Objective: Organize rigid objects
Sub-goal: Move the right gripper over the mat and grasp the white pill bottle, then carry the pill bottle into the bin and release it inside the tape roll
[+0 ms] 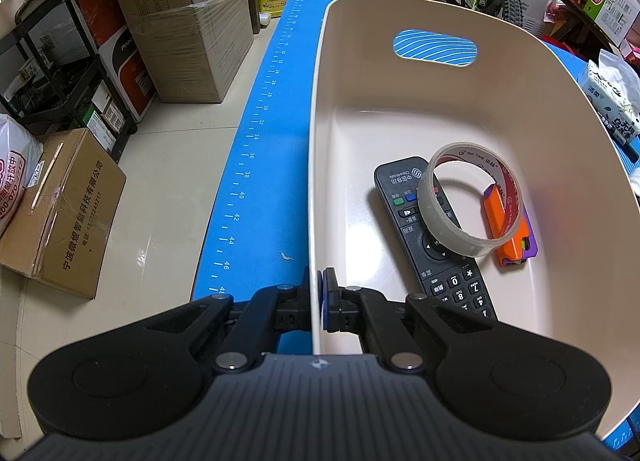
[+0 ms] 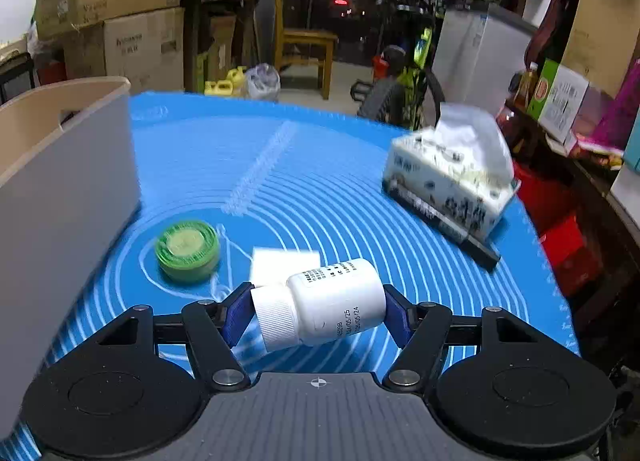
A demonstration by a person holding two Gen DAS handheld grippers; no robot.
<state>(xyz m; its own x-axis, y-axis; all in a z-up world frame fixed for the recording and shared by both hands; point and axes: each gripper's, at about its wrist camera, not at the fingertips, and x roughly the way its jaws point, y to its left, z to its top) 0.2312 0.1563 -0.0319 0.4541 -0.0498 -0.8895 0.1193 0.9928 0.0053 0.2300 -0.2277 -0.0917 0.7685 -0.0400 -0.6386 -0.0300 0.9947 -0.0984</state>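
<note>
Sorting of loose rigid items into one container appears to be the step in hand. A beige bin (image 1: 400, 21) sits on the blue mat (image 1: 256, 165) covering the worktop, w/ three items already inside: a black remote (image 1: 404, 221) flat on the bin floor, a tape roll (image 1: 472, 201) lying partly over the remote, and an orange-purple tool (image 1: 508, 237) beside it under the roll's far edge.

Left gripper (image 1: 318, 297): jaws pressed together on the bin's near-left rim, one finger outside the wall, one inside. Judged purpose: steady the bin so it does not slide while items are dropped in.

Right gripper (image 2: 318, 309): jaws roughly mid-spread, pinching a white pill bottle (image 2: 324, 301) end to end, left pad on the ribbed cap, right pad on the base. Bottle lies crosswise, slightly tilted, cap lower. It sits low over the mat; whether it is clear of the surface cannot be told. An end-to-end hold suits a round body that would roll out of a side pinch.

Items not yet binned, approx. ahead of the right gripper: a green round container (image 2: 188, 251) and a white flat piece (image 2: 280, 261) just behind the bottle. A tissue pack (image 2: 448, 181) stands well apart at right. The bin wall shows at the left edge of the right wrist view.
</note>
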